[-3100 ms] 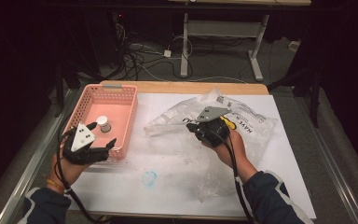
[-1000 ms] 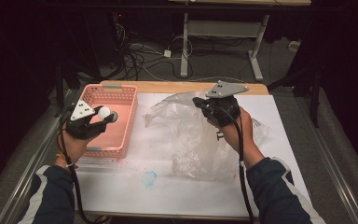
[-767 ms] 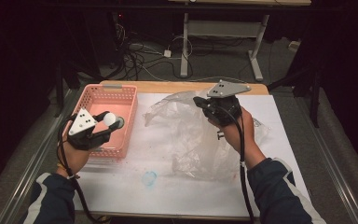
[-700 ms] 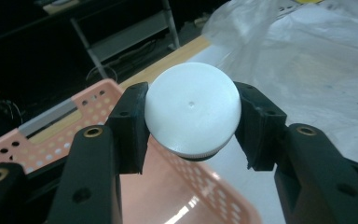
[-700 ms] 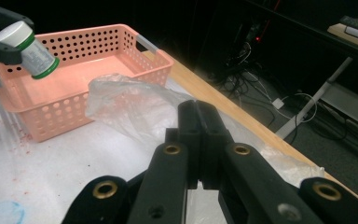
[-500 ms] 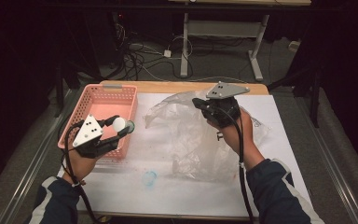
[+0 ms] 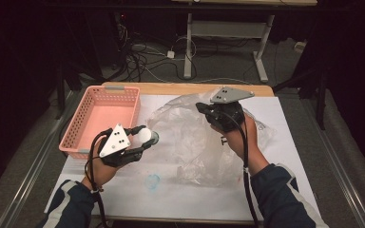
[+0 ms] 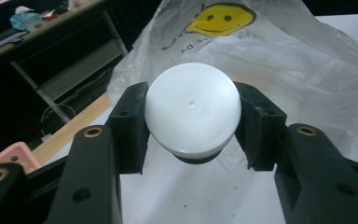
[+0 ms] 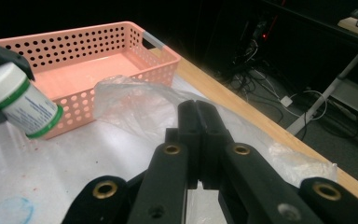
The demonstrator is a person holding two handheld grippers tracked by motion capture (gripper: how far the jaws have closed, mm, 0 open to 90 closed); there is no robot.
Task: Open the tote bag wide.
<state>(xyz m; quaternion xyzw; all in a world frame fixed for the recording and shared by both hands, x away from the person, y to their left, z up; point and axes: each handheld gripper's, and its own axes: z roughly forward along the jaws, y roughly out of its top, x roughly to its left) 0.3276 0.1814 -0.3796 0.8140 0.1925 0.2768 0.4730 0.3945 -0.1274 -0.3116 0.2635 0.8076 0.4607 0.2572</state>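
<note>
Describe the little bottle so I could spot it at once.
Find the pink basket at the table's left side. Just beside its near right corner, the left gripper holds the bottle in the air, aimed toward the clear plastic bag. Its round white cap and green-edged label mark it out.

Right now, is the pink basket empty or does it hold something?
Empty. The high view shows the pink basket with a bare floor; the white-capped bottle is outside it, held by the left gripper.
</note>
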